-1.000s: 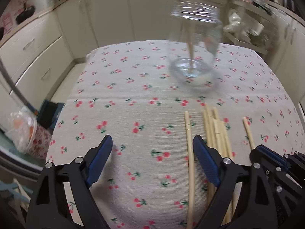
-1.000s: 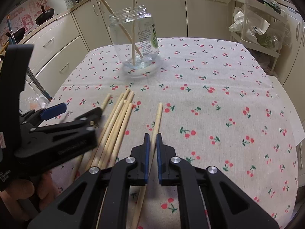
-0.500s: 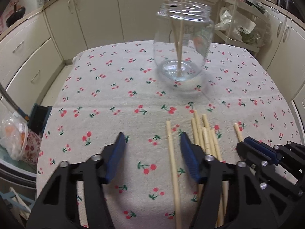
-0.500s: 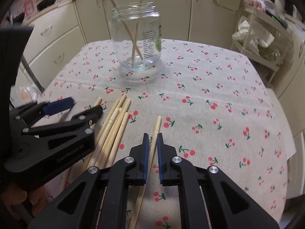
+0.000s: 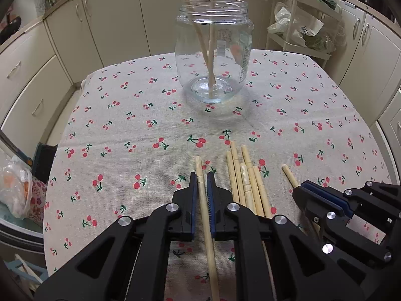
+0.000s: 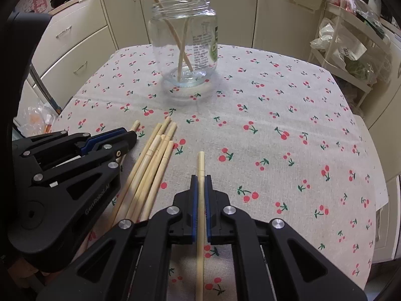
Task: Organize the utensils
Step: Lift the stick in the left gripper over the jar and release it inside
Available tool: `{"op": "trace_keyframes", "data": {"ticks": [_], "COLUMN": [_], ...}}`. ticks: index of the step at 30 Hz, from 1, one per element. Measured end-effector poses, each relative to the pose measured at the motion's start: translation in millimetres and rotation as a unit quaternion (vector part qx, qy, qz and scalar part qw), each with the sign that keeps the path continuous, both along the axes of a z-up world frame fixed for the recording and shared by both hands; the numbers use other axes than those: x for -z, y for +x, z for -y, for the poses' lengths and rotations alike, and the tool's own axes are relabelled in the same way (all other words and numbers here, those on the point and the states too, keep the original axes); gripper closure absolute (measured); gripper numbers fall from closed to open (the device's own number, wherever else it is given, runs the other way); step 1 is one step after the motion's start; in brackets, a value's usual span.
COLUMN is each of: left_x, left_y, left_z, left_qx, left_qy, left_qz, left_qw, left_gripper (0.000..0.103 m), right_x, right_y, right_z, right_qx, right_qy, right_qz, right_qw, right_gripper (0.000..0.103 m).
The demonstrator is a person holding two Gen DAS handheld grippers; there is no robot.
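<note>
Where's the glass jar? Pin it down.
The glass jar stands upright at the far middle of the cherry-print tablecloth, beyond the loose chopsticks, with two chopsticks leaning inside.

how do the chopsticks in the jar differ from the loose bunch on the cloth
The chopsticks in the jar stand on end, leaning against the glass jar; the loose bunch lies flat on the cherry-print tablecloth. The jar pair cross each other; the bunch lies roughly side by side. Two are in the jar; the bunch holds more. Both are the same pale wooden sticks.
</note>
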State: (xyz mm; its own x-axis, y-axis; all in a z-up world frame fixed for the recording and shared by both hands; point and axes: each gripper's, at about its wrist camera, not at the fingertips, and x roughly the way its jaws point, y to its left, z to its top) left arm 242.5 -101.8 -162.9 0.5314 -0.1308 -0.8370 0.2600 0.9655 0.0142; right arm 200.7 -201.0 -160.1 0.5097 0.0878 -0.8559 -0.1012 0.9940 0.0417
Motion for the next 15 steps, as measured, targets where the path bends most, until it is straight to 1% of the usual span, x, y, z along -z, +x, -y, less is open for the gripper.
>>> {"op": "trace_keyframes", "data": {"ticks": [3, 4, 6, 8, 9, 11, 13, 15], "left_x": [-0.1, -0.3, -1.2, -3.4, -5.9, -13.3, -22.0, -37.3], "left_y": [0.2, 0.4, -0.3, -3.0, -5.4, -10.6, -15.5, -21.6], "left_z": [-0.5, -0.8, -1.5, -4.1, -5.5, -9.8, -13.9, -21.5], "left_qx": [0.004, 0.008, 0.014, 0.017, 0.016, 0.013, 0.011, 0.01], "left_qy": [-0.003, -0.007, -0.015, -0.028, -0.031, -0.044, -0.057, -0.087], "left_qz": [0.001, 0.0, -0.002, -0.002, 0.004, 0.016, 0.029, 0.053], "left_qw": [1.0, 0.9999, 0.9998, 0.9995, 0.9994, 0.9988, 0.9979, 0.9947], "left_gripper": [0.096, 0.097, 0.098, 0.098, 0.098, 0.098, 0.098, 0.098], "right_x": [-0.1, -0.3, -0.6, -2.2, -4.5, -9.7, -16.0, -22.4], "right_y": [0.2, 0.1, 0.6, -0.5, -2.7, -7.8, -16.0, -26.1], "right_z": [-3.4, -3.3, -1.1, 7.0, 12.6, 19.4, 27.3, 35.8], "right_qx": [-0.012, -0.014, -0.01, 0.007, 0.018, 0.036, 0.055, 0.071], "right_qy": [-0.013, -0.014, -0.004, 0.034, 0.064, 0.102, 0.15, 0.191], "right_qz": [0.001, 0.002, -0.001, -0.006, -0.006, 0.002, 0.018, 0.045], "right_qw": [1.0, 1.0, 1.0, 0.999, 0.998, 0.994, 0.987, 0.978], "right_gripper": [0.097, 0.097, 0.097, 0.097, 0.097, 0.097, 0.097, 0.097]}}
